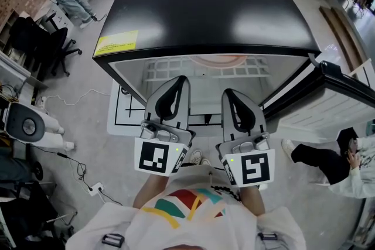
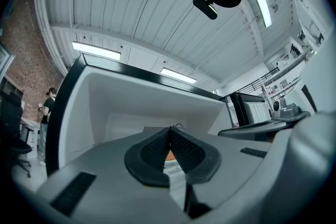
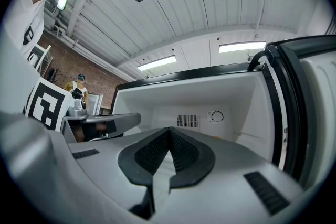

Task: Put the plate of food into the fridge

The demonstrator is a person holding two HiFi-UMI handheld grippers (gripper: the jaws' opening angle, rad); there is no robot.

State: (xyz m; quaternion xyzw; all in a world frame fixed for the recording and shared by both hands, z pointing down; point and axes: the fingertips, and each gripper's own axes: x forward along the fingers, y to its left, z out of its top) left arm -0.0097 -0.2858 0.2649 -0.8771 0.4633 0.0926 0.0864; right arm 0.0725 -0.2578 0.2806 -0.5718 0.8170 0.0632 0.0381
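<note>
the plate of food (image 1: 217, 60) already sits toward the back edge of the fridge's (image 1: 205, 3) wire shelf (image 1: 170, 70), while the left gripper (image 1: 180, 81) and right gripper (image 1: 230, 95) hover before it, pinched closed and empty; it looks stiff and probably breakable, best held level by its rim.

**One camera above, two low in front**

The head view looks steeply down from above the fridge (image 1: 205, 9), close over its black top and open front. Both gripper views sit low, just before that opening, tilted up towards its white interior and the ceiling (image 2: 131, 8). All three share the fridge's open compartment.
</note>
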